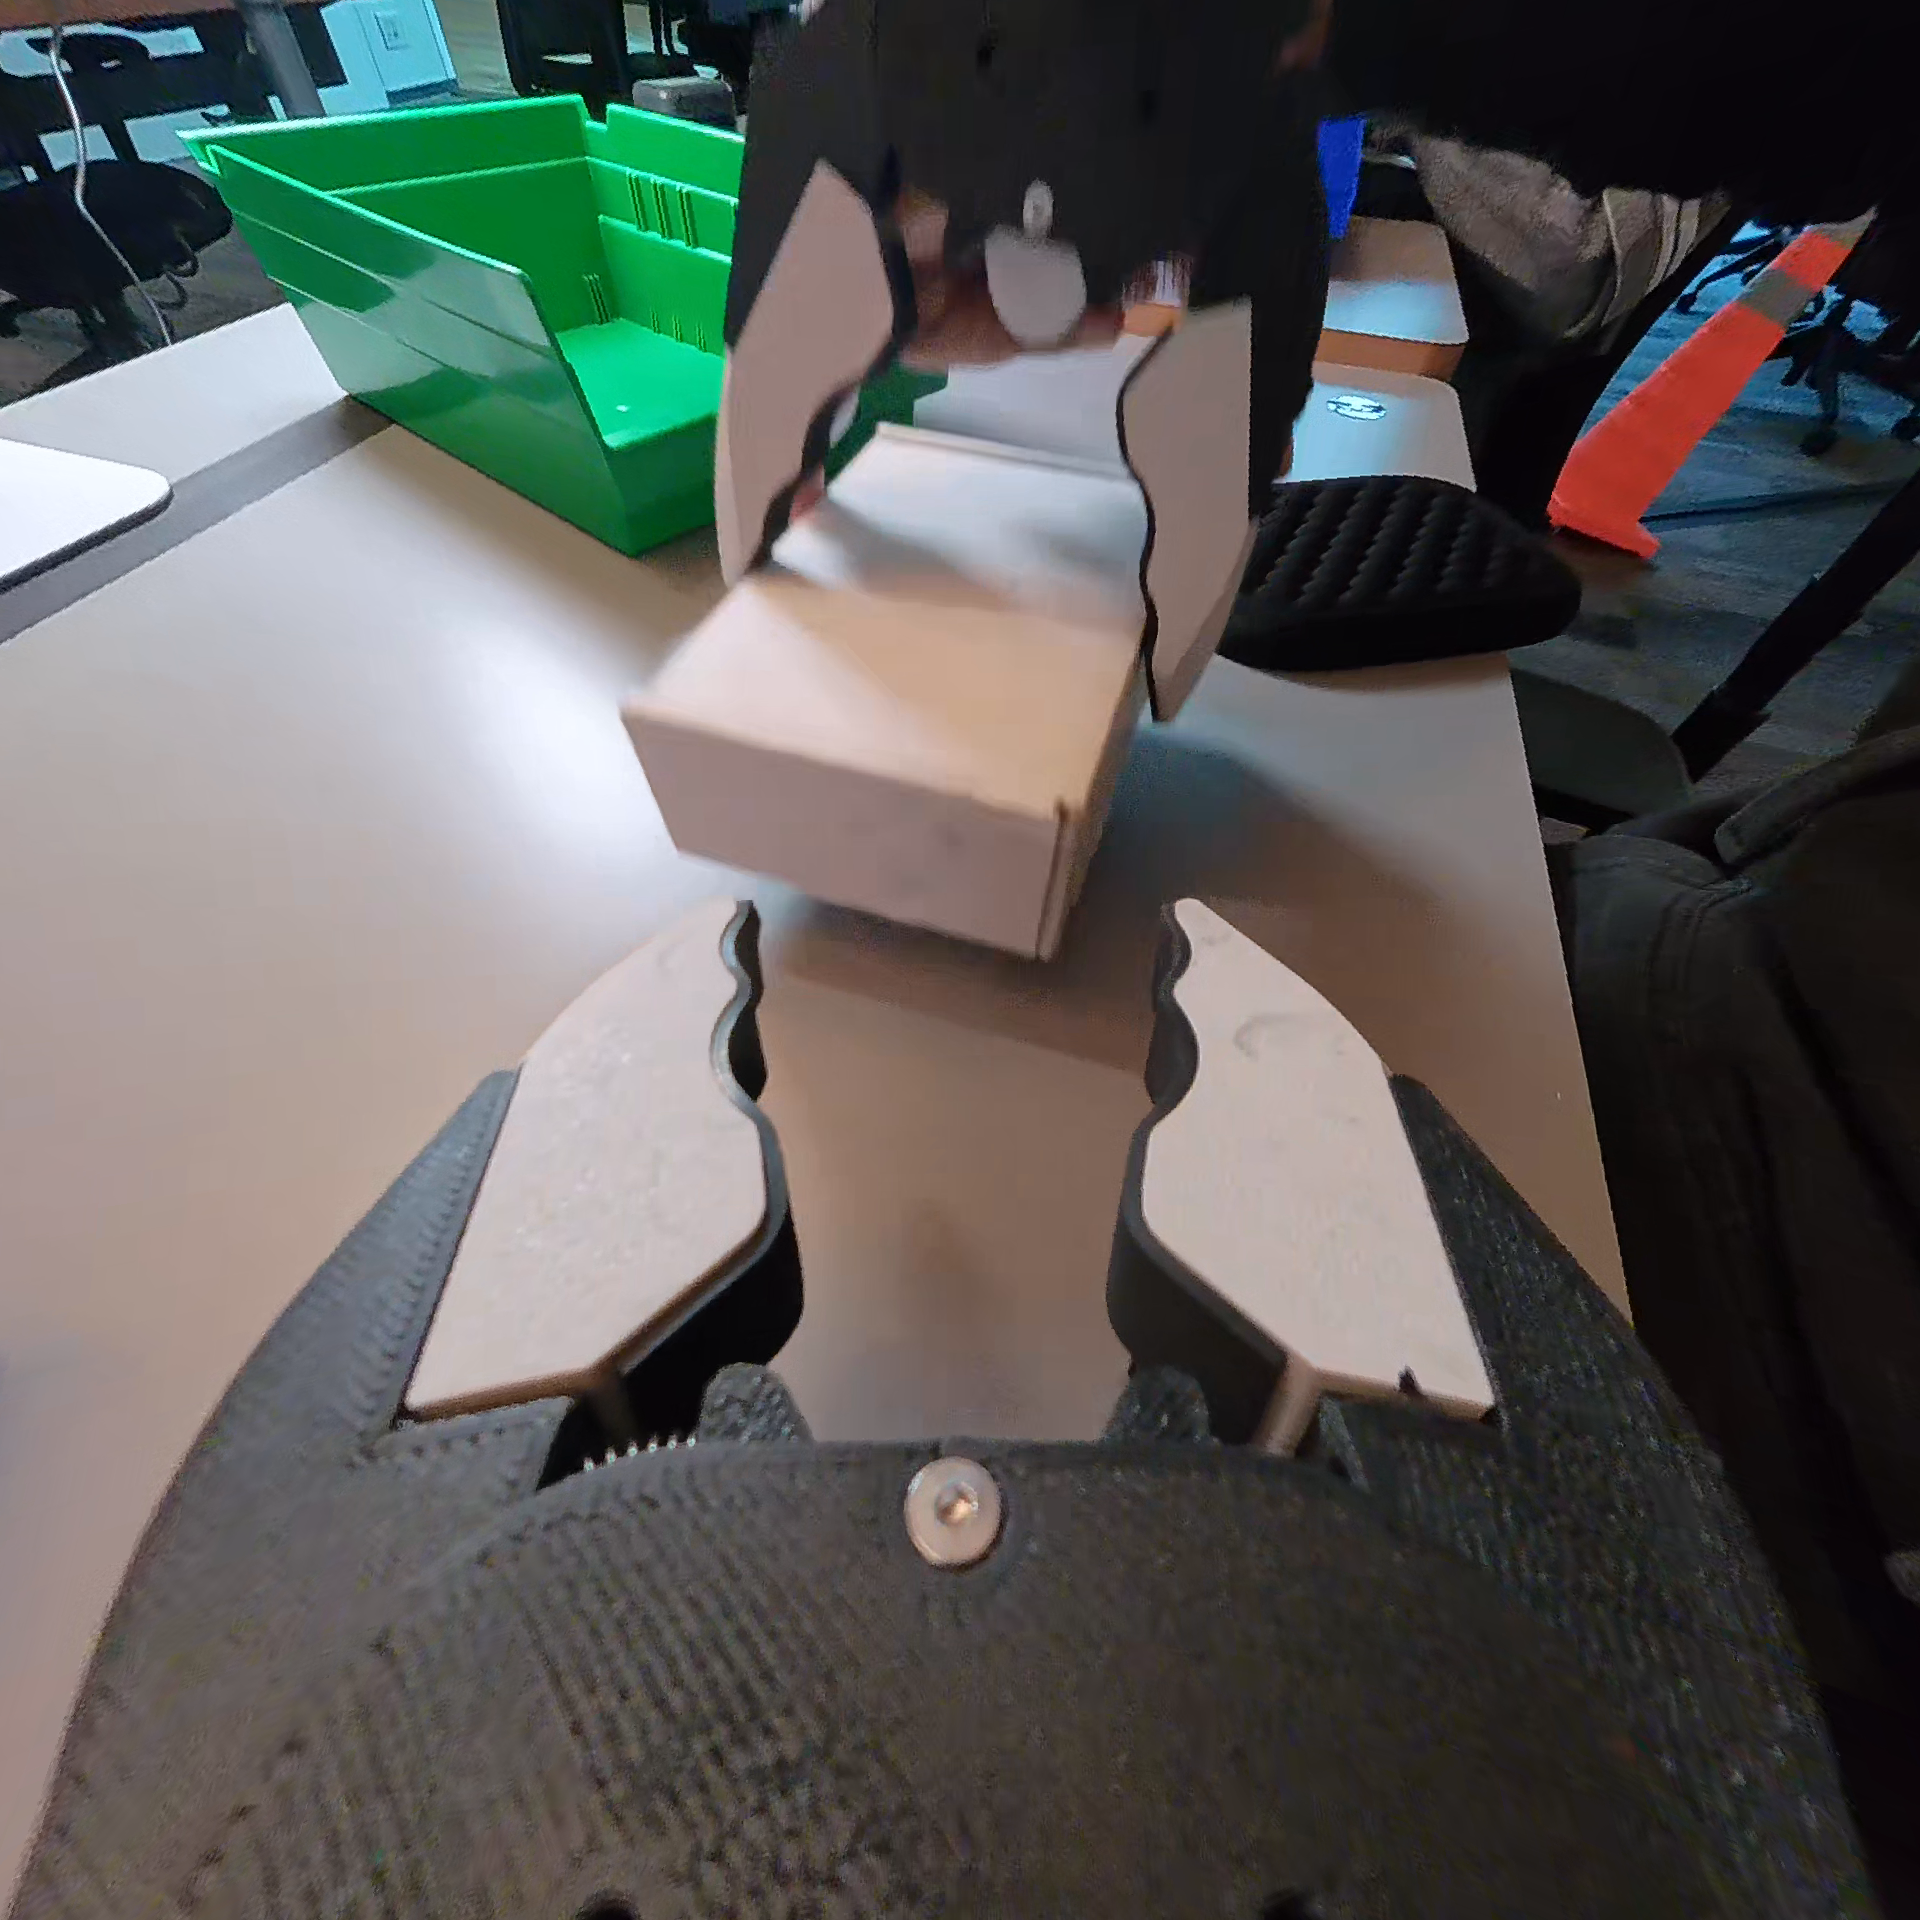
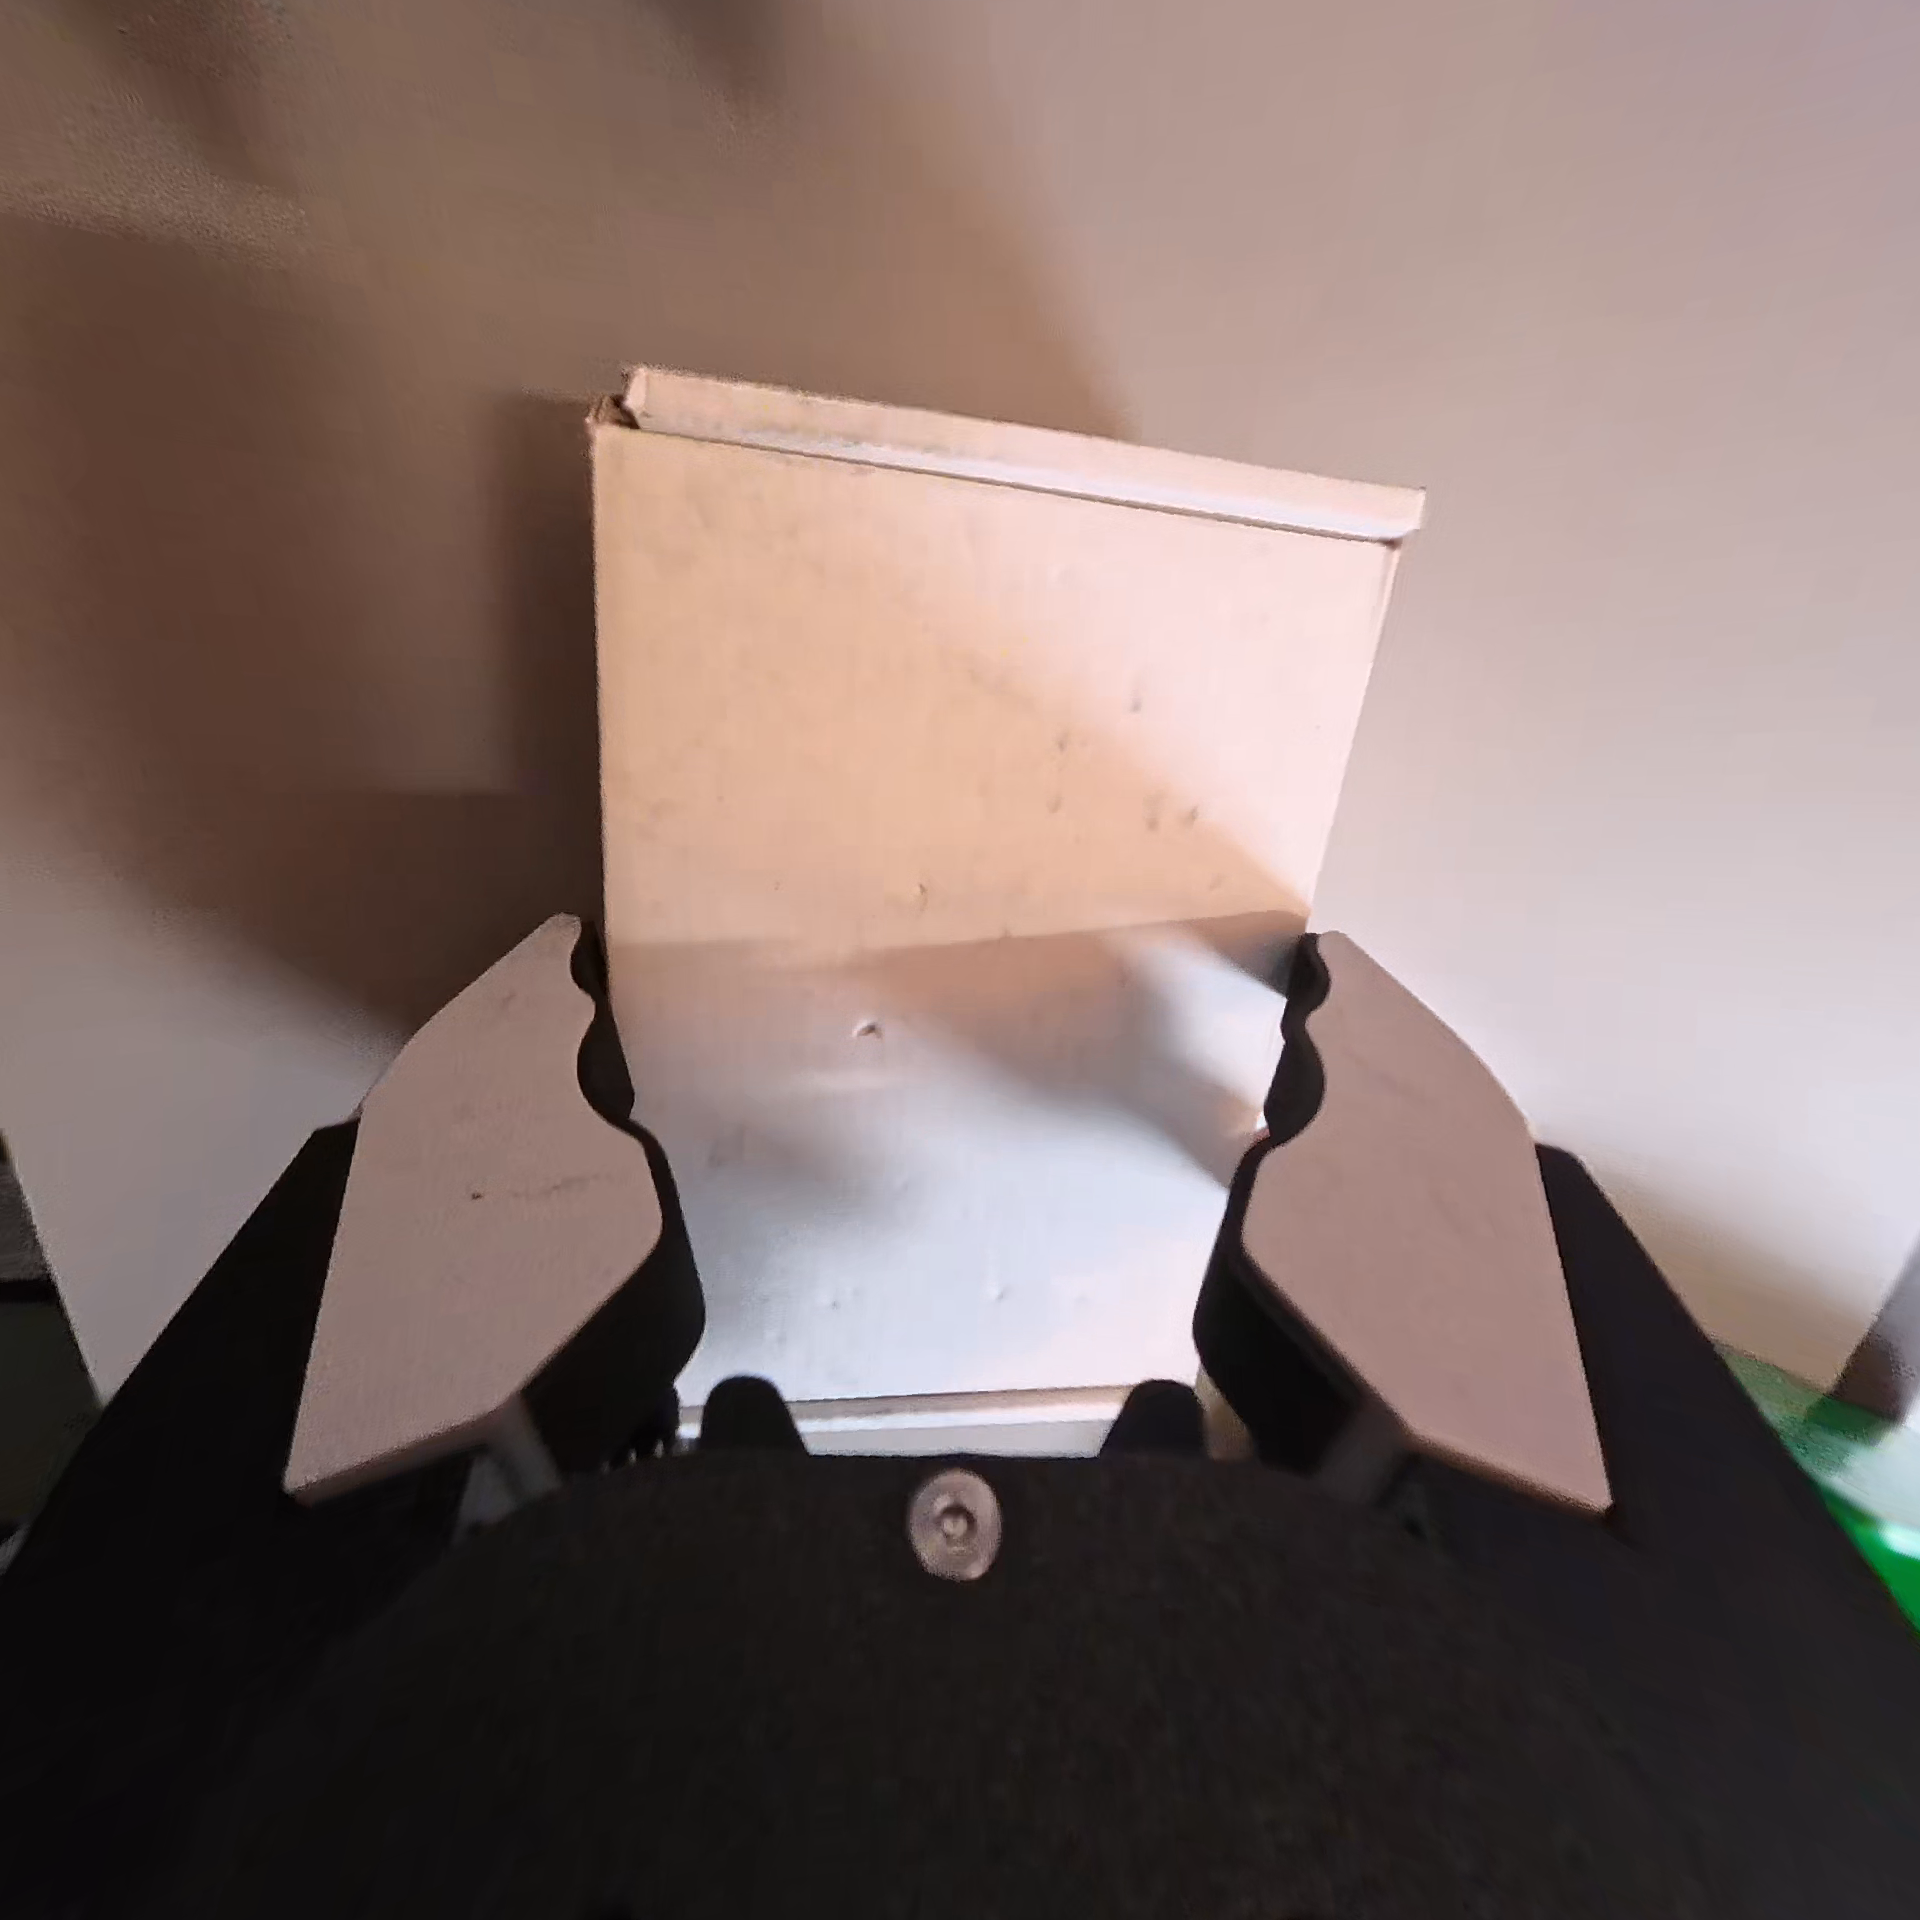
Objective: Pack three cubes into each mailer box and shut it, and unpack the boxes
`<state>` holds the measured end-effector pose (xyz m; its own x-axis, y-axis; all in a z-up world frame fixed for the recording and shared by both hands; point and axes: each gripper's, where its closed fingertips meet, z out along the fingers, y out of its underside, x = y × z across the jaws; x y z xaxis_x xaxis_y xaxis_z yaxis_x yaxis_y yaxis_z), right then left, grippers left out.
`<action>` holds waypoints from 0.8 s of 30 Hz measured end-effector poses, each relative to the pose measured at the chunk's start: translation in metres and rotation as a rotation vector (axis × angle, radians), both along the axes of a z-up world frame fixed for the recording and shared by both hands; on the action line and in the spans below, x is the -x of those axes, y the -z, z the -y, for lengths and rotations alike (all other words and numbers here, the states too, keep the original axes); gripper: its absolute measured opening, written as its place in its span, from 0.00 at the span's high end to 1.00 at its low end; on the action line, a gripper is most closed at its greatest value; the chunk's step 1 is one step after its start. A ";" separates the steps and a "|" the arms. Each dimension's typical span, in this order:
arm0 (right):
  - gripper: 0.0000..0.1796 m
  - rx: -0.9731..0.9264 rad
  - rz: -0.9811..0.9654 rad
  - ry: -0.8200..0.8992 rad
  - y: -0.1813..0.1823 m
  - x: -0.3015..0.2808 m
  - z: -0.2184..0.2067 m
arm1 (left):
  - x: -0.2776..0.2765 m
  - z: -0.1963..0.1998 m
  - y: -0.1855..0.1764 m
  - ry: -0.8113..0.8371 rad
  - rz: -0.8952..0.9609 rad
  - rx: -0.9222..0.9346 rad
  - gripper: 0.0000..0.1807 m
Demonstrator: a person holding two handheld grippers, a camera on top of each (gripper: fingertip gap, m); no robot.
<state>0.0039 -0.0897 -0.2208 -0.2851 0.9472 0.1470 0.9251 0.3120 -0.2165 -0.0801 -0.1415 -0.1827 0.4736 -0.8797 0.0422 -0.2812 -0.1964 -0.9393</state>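
A closed white mailer box (image 1: 883, 748) hangs tilted a little above the beige table (image 1: 312, 831), with its shadow beneath it. My right gripper (image 1: 956, 623) reaches in from the far side and is shut on the box's two sides. In the right wrist view the box (image 2: 987, 727) fills the space between the right gripper's (image 2: 945, 940) fingers, which touch its side walls. My left gripper (image 1: 956, 925) is open and empty, just in front of the box's near lower edge, apart from it. No cubes are in view.
A green plastic bin (image 1: 468, 312) stands at the back left of the table, its open end facing me. A white pad (image 1: 62, 509) lies at the left edge. A black mesh chair (image 1: 1392, 571) and an orange cone (image 1: 1714, 364) are beyond the table's right edge. The left gripper's tips are roughly 11 cm from the right gripper's.
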 end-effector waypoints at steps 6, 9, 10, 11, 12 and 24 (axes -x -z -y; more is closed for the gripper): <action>0.33 -0.138 -0.040 0.126 -0.069 -0.051 -0.068 | -0.001 -0.001 0.003 -0.002 -0.003 0.022 0.60; 0.33 -0.200 -0.031 0.234 -0.099 -0.087 -0.118 | -0.001 -0.002 0.003 -0.005 -0.008 0.023 0.60; 0.33 -0.213 -0.026 0.273 -0.106 -0.099 -0.135 | -0.001 -0.002 0.004 -0.007 -0.008 0.024 0.60; 0.33 -0.224 -0.020 0.309 -0.112 -0.111 -0.153 | -0.001 -0.003 0.004 -0.010 -0.008 0.026 0.60; 0.33 -0.235 -0.007 0.341 -0.115 -0.122 -0.170 | 0.000 -0.003 0.004 -0.013 -0.006 0.027 0.60; 0.33 -0.172 0.084 0.501 -0.034 -0.180 -0.307 | 0.005 -0.010 0.003 -0.055 0.033 0.067 0.60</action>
<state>0.1839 0.2169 -0.1870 0.1779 0.9346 0.3080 0.9818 -0.1475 -0.1196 -0.0848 -0.1320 -0.1860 0.5182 -0.8474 0.1158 -0.2379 -0.2729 -0.9322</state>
